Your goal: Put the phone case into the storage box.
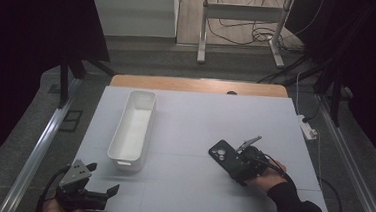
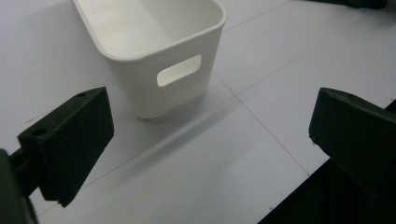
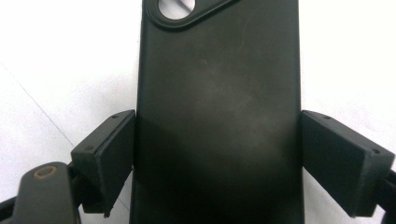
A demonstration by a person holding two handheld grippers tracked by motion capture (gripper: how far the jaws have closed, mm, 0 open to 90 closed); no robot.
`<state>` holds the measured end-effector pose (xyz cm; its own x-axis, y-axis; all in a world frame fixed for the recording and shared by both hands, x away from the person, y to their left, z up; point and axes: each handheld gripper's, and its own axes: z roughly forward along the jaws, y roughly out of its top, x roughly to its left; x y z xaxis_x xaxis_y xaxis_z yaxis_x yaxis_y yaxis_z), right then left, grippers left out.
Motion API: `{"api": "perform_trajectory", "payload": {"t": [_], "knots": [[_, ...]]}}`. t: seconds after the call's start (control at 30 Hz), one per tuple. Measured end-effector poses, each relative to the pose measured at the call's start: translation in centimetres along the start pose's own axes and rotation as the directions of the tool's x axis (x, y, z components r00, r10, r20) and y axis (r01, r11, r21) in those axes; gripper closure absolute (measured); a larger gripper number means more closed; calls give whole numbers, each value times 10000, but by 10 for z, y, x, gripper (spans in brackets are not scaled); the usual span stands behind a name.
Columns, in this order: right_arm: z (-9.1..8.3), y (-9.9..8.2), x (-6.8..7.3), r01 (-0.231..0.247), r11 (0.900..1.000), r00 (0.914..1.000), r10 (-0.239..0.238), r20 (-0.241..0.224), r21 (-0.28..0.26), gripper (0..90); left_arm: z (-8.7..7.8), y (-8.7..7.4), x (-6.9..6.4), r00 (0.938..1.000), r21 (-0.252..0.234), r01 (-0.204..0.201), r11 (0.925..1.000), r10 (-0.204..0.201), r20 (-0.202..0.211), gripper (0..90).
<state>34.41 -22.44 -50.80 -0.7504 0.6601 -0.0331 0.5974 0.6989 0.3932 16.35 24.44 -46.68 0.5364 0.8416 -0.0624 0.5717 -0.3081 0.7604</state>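
The phone case (image 3: pixel 217 116) is black and matte, a slim rectangle with rounded corners. A raised camera surround sits at one end, with a round cut-out (image 3: pixel 176 6) through which the pale surface beneath shows in the right gripper view. From above, that end shows several small round openings (image 1: pixel 219 152). Its back is plain, with faint scuffs and a dull sheen; no brand, label or writing can be read on it.

It lies flat on the white tabletop (image 1: pixel 195 121), on the person's right side towards the near edge, well apart from the white plastic bin (image 1: pixel 133 130) standing to its left. The bin is long and narrow with rounded corners, and an oval handle slot (image 2: pixel 179 70) is cut into its near end wall.

The right hand-held gripper (image 1: pixel 238 162) has its two black pads set against the long sides of the case, one on each, pinching it across its width near the end away from the camera surround.

The left hand-held gripper (image 1: pixel 101 181) rests at the near left corner of the tabletop with its jaws spread wide and nothing between them, pointing towards the bin's near end.
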Motion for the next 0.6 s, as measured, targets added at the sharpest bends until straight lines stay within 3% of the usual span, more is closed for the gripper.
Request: {"api": "perform_trajectory", "payload": {"t": [0.2, 0.3, 0.43, 0.6], "knots": [[-1, -1, 2, -114, 9999, 9999, 114, 90, -11, 145, 0, 1, -4, 9995, 64, -283, 9996, 284, -170, 0], [-2, -2, 2, -165, 9999, 9998, 165, 126, -54, 146, 0, 2, -5, 9998, 19, -192, 9998, 192, -42, 0], [-6, -3, 1, -205, 9994, 9998, 206, 26, -282, 146, -3, 6, -12, 9979, -252, -637, 9977, 639, 59, 0], [-14, -4, 8, 43, 9980, 9999, -50, -108, -629, 147, 2, 12, -18, 9968, -253, -641, 9976, 652, 457, 0]]}}
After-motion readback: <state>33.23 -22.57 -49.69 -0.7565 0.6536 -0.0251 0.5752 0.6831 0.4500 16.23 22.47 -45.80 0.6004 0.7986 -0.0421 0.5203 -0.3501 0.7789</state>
